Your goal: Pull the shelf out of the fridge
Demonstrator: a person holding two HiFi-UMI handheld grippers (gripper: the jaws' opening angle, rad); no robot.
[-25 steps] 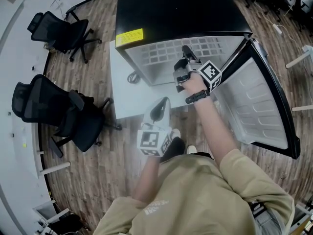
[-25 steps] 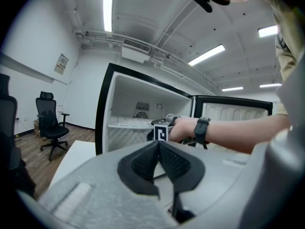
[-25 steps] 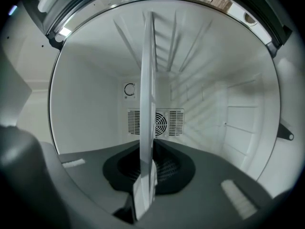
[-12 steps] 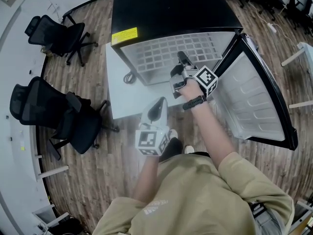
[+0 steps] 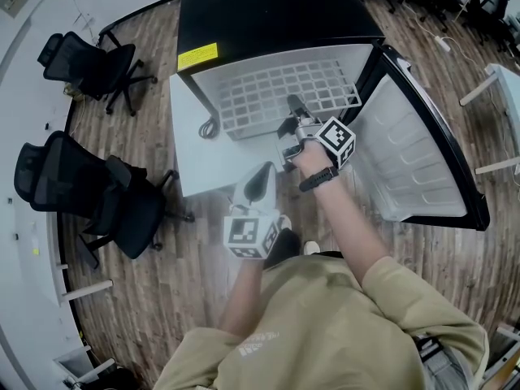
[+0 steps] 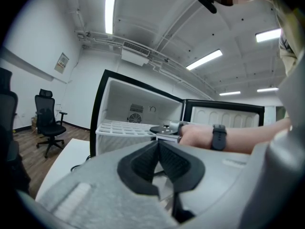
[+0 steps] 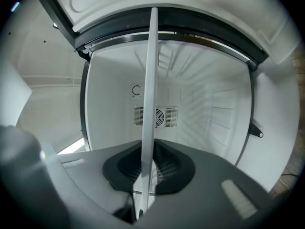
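Shelf point(image 5: 280, 88) slid further out, pinched edge-on by right tongs point(image 5: 291, 104); left tongs point(image 5: 270, 169) closed, empty

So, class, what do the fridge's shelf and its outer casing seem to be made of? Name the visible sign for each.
Shelf: probably white-coated wire or moulded plastic; an open grid of thin white bars, matte.
Outer casing: likely painted sheet metal, smooth black with a soft sheen; metal itself cannot be confirmed.
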